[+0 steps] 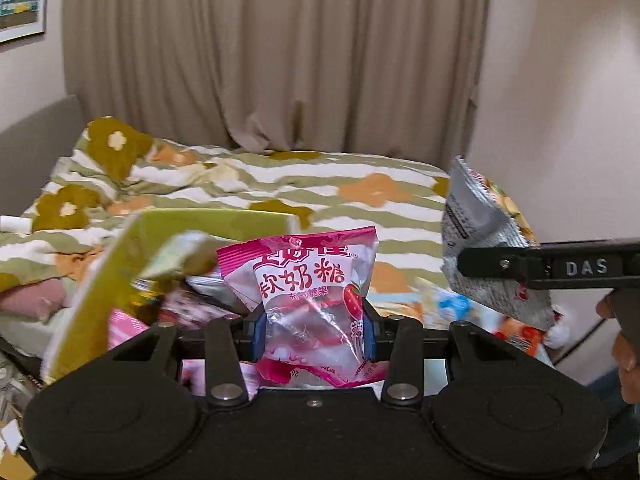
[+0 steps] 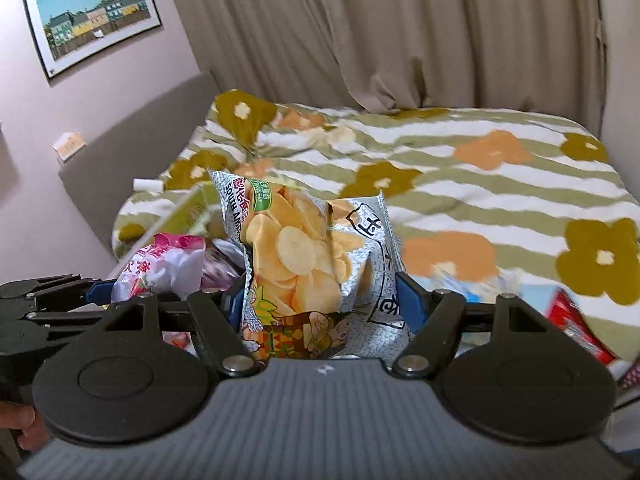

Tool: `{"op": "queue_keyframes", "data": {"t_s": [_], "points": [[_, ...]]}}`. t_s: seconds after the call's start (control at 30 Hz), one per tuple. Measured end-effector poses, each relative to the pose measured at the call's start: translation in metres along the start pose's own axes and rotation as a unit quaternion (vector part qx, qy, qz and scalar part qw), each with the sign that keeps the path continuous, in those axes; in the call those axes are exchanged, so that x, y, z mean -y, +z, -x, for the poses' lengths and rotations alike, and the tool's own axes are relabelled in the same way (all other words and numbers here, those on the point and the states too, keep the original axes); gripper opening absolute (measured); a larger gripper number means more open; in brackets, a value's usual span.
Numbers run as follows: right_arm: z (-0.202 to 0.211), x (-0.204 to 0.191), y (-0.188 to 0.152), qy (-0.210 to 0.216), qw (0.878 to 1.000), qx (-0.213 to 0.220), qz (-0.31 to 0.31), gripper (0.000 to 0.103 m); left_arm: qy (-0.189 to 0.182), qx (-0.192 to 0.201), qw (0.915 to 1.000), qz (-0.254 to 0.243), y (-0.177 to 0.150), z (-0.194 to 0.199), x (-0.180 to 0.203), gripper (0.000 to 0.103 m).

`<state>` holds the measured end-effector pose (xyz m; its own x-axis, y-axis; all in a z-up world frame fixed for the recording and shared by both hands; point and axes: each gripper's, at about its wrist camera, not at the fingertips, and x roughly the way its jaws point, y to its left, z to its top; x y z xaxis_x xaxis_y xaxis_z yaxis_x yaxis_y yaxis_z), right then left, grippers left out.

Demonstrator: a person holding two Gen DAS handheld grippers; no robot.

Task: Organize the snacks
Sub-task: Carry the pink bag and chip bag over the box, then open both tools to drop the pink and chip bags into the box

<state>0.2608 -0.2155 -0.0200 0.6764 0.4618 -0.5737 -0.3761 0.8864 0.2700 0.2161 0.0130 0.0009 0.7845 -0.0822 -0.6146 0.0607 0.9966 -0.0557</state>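
In the left wrist view my left gripper (image 1: 314, 334) is shut on a pink and white candy bag (image 1: 316, 280), its blue pads pressed on both sides of the bag, which stands upright above the bed. In the right wrist view my right gripper (image 2: 322, 300) is shut on a silver crisp bag (image 2: 312, 264) printed with yellow crisps. That crisp bag (image 1: 486, 236) also hangs at the right of the left wrist view, and the candy bag (image 2: 164, 264) shows at the left of the right wrist view. Both bags are lifted clear of the snack pile.
A yellow-green box (image 1: 120, 264) with an open flap stands at the left, with several loose snack packets (image 1: 180, 304) beside it. More packets (image 2: 568, 316) lie on the flowered bedspread (image 2: 480, 184). A beige curtain (image 1: 280, 60) hangs behind the bed. A hand (image 1: 624, 344) grips the right tool.
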Motion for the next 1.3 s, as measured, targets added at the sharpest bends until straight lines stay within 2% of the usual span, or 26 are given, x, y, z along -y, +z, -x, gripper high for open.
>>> {"op": "queue_keyframes", "data": {"t_s": [0.27,0.53,0.57,0.63,0.67,0.7,0.77,0.87,1.03,1.3], "points": [[-0.057,-0.068,0.025,0.005,1.000,-0.006,-0.008,0.087,0.025,-0.016,0.9995,0.011,0.023,-0.020,-0.086,0.047],[-0.115,-0.115,0.031,-0.024,0.999,-0.023,-0.031,0.087,0.010,-0.063,0.9980,0.001,0.024,-0.067,-0.143,0.048],[-0.119,-0.119,0.029,-0.030,0.999,-0.024,-0.036,0.087,0.008,-0.068,0.9976,-0.002,0.023,-0.073,-0.147,0.053],[-0.129,-0.124,0.028,-0.039,0.998,-0.028,-0.046,0.087,0.011,-0.073,0.9972,-0.008,0.020,-0.082,-0.154,0.074],[-0.132,-0.126,0.026,-0.045,0.997,-0.030,-0.051,0.087,0.011,-0.073,0.9972,-0.010,0.019,-0.083,-0.157,0.095],[-0.135,-0.128,0.025,-0.050,0.997,-0.033,-0.054,0.087,0.011,-0.066,0.9977,-0.011,0.017,-0.083,-0.159,0.103],[-0.140,-0.131,0.022,-0.059,0.996,-0.037,-0.060,0.087,0.002,-0.058,0.9982,-0.017,0.013,-0.079,-0.163,0.103],[-0.144,-0.135,0.019,-0.073,0.994,-0.043,-0.064,0.087,-0.004,-0.073,0.9970,-0.025,0.008,-0.080,-0.165,0.103],[-0.147,-0.140,0.021,-0.094,0.993,-0.044,-0.063,0.088,-0.010,-0.075,0.9969,-0.022,0.004,-0.074,-0.174,0.103],[-0.159,-0.147,0.033,-0.076,0.995,-0.045,-0.051,0.088,0.011,-0.063,0.9979,-0.001,0.006,-0.062,-0.186,0.103]]}}
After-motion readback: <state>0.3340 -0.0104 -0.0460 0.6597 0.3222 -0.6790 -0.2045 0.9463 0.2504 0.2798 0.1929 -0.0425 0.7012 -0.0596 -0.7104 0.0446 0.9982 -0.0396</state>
